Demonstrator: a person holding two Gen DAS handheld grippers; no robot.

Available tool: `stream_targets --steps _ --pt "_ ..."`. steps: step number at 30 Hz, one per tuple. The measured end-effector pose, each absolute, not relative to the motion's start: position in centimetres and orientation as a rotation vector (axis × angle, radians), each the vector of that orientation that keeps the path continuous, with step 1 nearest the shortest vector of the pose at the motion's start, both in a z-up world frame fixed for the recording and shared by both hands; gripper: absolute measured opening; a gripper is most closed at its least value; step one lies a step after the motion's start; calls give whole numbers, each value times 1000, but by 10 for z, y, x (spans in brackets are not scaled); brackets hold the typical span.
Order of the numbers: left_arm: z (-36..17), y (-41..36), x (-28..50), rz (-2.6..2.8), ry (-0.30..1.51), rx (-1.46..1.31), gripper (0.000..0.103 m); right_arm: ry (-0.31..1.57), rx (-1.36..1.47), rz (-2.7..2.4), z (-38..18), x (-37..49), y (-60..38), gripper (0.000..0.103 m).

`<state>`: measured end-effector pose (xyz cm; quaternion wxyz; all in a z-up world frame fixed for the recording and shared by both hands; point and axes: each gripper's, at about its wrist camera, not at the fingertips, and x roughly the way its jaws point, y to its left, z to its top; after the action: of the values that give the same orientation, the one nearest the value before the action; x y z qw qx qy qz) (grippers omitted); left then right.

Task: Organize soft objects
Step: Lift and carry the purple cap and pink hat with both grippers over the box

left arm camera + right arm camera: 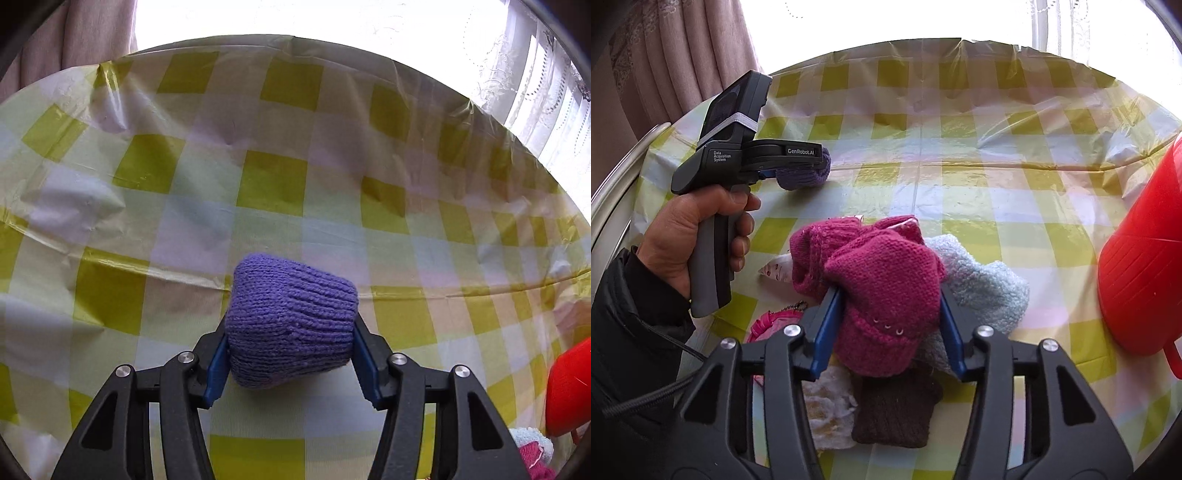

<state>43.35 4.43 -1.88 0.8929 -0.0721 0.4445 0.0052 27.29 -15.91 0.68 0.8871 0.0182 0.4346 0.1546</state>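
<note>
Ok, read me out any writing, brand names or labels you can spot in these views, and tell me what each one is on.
"GenRobot.AI": white label on the side of the left gripper, seen from the right wrist view.
"Data Acquisition System": small white print on that same device's black body, above the handle.
Left wrist view: no text to read.
Printed scrap beside the magenta knit: shows a picture; any lettering is too small to read.

A yellow-green and white checked cloth (pixel 273 184) is covering the counter. The knitted roll (pixel 291 321) is showing purple, the knitted piece (pixel 886 295) magenta, the fleece (pixel 986 288) pale blue, the tub (pixel 1141 266) red, the curtain (pixel 683 55) dusty pink.
</note>
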Motion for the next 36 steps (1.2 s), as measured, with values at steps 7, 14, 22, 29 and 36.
stream_targets --steps 7,14,22,29,36 --pt "12 36 372 5 867 -164 58 880 65 341 18 258 -166 35" --pt "36 17 302 -10 814 -182 58 820 76 333 43 234 -178 33" --pt "44 -7 228 -56 791 -199 58 809 91 298 56 194 -204 33" --pt "36 -47 168 -152 831 -218 58 855 91 260 47 153 -233 33" --pt "45 -80 126 -215 832 -214 58 864 103 214 50 115 -272 33"
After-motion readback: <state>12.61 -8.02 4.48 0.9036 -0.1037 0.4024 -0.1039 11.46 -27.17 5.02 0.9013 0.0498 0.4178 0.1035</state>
